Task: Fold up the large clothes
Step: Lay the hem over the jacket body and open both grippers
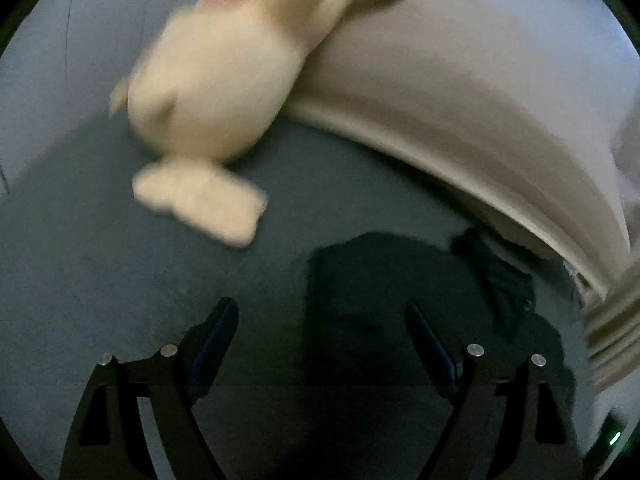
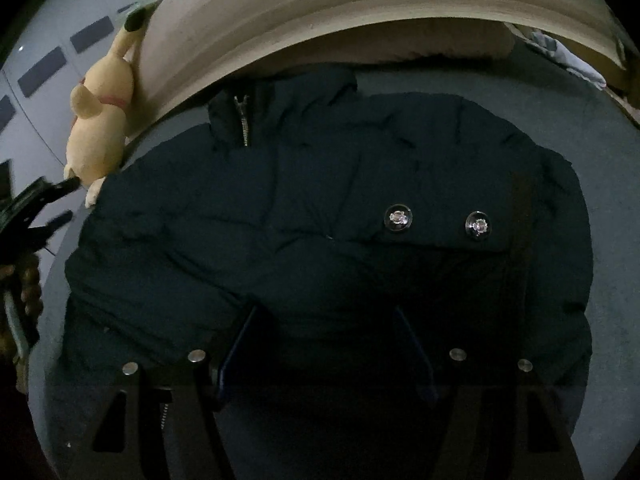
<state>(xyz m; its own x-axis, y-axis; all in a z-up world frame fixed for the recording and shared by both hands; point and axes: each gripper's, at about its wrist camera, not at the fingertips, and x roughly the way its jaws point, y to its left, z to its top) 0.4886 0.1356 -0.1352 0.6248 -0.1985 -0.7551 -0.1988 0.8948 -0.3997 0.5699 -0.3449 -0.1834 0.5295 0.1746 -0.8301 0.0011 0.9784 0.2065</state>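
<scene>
A dark padded jacket [image 2: 320, 216] lies spread on a blue-grey bed [image 2: 568, 92], filling the right wrist view, its zip [image 2: 243, 120] and two shiny buttons [image 2: 400, 216] seen only there. The blurred left wrist view catches just a corner of it, beside a pale headboard [image 1: 460, 92] and a cream plush toy [image 1: 212, 92]. The right gripper [image 2: 324, 340] hangs released over the jacket; the left gripper [image 1: 320, 332] gapes empty.
</scene>
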